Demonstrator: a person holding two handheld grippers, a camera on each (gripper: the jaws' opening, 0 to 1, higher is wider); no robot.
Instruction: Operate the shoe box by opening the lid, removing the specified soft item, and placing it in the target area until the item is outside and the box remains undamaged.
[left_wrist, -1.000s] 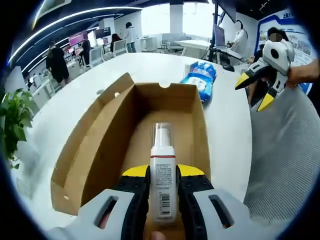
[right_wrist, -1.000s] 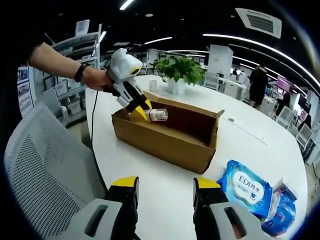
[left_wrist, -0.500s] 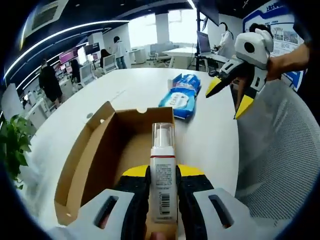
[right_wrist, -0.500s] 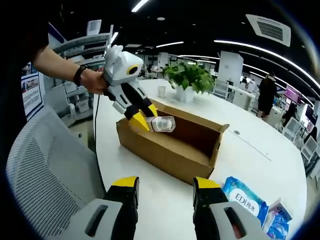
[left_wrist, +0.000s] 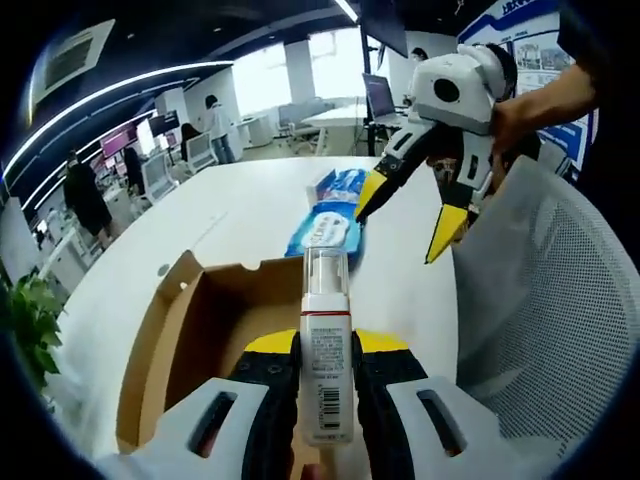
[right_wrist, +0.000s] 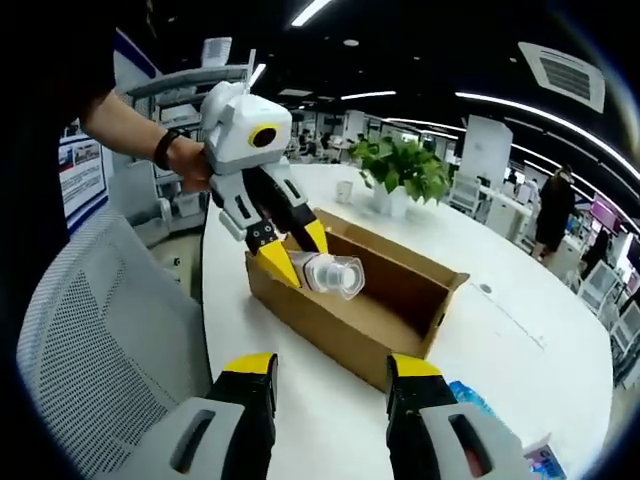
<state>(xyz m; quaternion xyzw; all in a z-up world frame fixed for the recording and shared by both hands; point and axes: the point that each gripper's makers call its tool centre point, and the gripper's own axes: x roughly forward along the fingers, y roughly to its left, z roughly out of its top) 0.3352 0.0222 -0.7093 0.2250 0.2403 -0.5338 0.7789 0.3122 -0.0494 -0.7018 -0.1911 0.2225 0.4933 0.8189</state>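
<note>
Here the left gripper (left_wrist: 325, 375) is clamping the pump bottle (left_wrist: 326, 340) above the open shoe box (left_wrist: 215, 330), clear of its walls, presumably for carrying to the table (left_wrist: 240, 215). The right gripper (right_wrist: 325, 385) is waiting with jaws apart, holding nothing.

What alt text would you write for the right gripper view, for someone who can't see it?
The left tool grips a clear-capped bottle above the near end of an open cardboard shoe box on a white table. The right tool rises open and empty from the bottom; a potted plant stands behind.
</note>
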